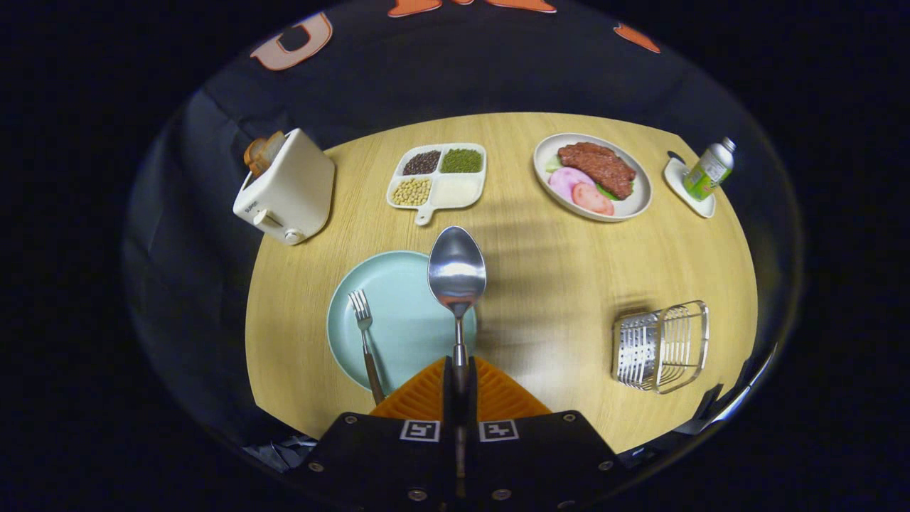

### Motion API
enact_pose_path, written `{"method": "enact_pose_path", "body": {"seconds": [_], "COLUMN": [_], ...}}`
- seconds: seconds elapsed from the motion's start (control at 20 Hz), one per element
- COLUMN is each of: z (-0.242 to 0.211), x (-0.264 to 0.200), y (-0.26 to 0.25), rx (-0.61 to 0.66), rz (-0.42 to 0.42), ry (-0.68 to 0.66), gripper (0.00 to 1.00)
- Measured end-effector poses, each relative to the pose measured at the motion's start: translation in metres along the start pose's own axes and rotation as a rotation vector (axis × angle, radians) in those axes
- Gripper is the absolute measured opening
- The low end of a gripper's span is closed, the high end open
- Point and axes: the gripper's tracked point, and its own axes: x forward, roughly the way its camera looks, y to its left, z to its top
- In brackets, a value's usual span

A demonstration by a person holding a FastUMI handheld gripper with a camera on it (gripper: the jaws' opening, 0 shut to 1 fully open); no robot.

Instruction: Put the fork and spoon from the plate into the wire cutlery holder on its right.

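Ribbed claw [458,380] pinches shut on the polished spoon [456,274] above the round plate [405,320]; fork [364,334] on it.

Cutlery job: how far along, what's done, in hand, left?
Done: nothing is in the wire cutlery holder yet; it looks empty. In hand: the gripper is shut on the spoon by its handle, bowl pointing ahead, lifted over the right edge of the plate. Left: carry the spoon right to the holder, then come back for the fork, lying on the plate's left side.
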Motion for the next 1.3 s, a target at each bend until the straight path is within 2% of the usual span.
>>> {"method": "enact_pose_path", "body": {"seconds": [0.1,0.25,0.4,0.65,1.1,1.3], "z": [0.001,-0.003,-0.016,-0.043,-0.068,-0.060], "x": [-0.020,-0.042,-0.054,-0.049,-0.023,-0.019], "y": [-0.020,-0.068,-0.111,-0.157,-0.190,-0.194], "rx": [0.038,0.067,0.100,0.133,0.070,0.086], "rz": [-0.013,-0.087,-0.158,-0.201,-0.213,-0.215], "ry": [-0.040,-0.082,-0.083,-0.022,0.098,0.086], "gripper": [0.06,0.06,0.06,0.06,0.06,0.09]}}
